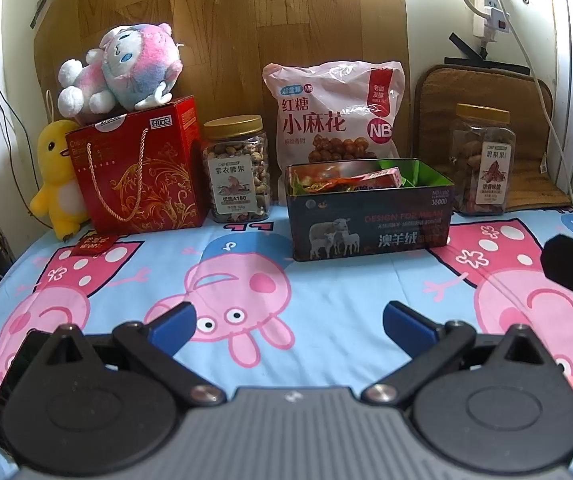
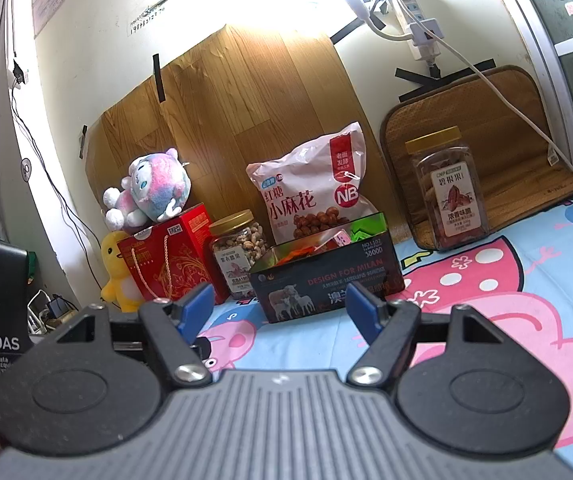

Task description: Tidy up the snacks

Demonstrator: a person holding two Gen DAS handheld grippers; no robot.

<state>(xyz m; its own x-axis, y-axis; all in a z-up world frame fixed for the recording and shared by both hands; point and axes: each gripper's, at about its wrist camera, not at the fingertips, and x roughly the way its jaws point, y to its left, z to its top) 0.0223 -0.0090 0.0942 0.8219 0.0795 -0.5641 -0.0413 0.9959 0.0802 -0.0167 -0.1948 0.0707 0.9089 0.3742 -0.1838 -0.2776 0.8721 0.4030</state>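
An open dark tin box [image 1: 370,222] with sheep printed on it holds several small snack packets [image 1: 350,180]. Behind it leans a pink snack bag [image 1: 336,114]. A gold-lidded nut jar [image 1: 238,170] stands to its left and a second jar [image 1: 482,160] to its right. A red gift box [image 1: 138,168] stands at the left. My left gripper [image 1: 288,326] is open and empty over the sheet, short of the tin. My right gripper [image 2: 280,310] is open and empty, in front of the tin [image 2: 326,284]. The bag [image 2: 312,190] and jars [image 2: 240,252] [image 2: 448,190] show there too.
A small red packet [image 1: 94,245] lies on the Peppa Pig sheet [image 1: 246,280] before the gift box. A pink plush [image 1: 122,68] sits on the gift box and a yellow duck plush [image 1: 58,176] stands beside it. Wooden board, mat and cables line the wall.
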